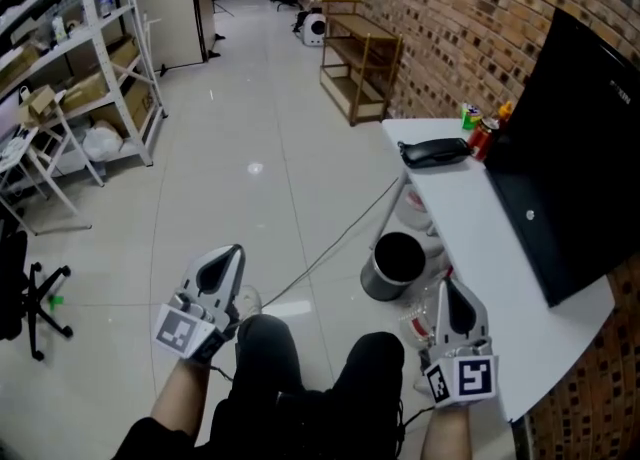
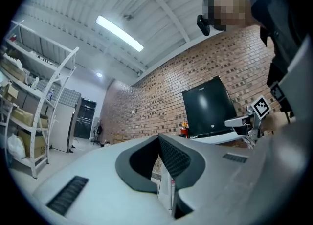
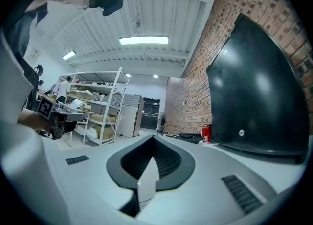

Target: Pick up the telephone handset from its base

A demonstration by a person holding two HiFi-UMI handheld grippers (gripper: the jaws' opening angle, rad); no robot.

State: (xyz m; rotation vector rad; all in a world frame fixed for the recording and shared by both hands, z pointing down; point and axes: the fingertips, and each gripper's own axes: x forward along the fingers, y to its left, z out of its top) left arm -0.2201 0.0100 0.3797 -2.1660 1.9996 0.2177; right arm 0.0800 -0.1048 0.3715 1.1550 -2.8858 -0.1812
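Note:
A black telephone (image 1: pixel 435 152) with its handset on the base lies at the far end of the white table (image 1: pixel 470 238); in the right gripper view the telephone (image 3: pixel 188 136) shows small and far ahead. My right gripper (image 1: pixel 452 285) hovers by the table's near left edge, jaws together and holding nothing, well short of the phone. My left gripper (image 1: pixel 230 253) hangs over the floor to the left, above the person's knees, also shut and empty. In their own views, the left gripper (image 2: pixel 159 137) and the right gripper (image 3: pixel 152 139) each close to a point.
A large black monitor (image 1: pixel 570 178) stands along the table's right side against the brick wall. Red and green cans (image 1: pixel 480 128) sit beside the phone. A black bin (image 1: pixel 396 266) stands on the floor by the table. Metal shelving (image 1: pixel 90 58) is far left, a wooden rack (image 1: pixel 360 68) beyond.

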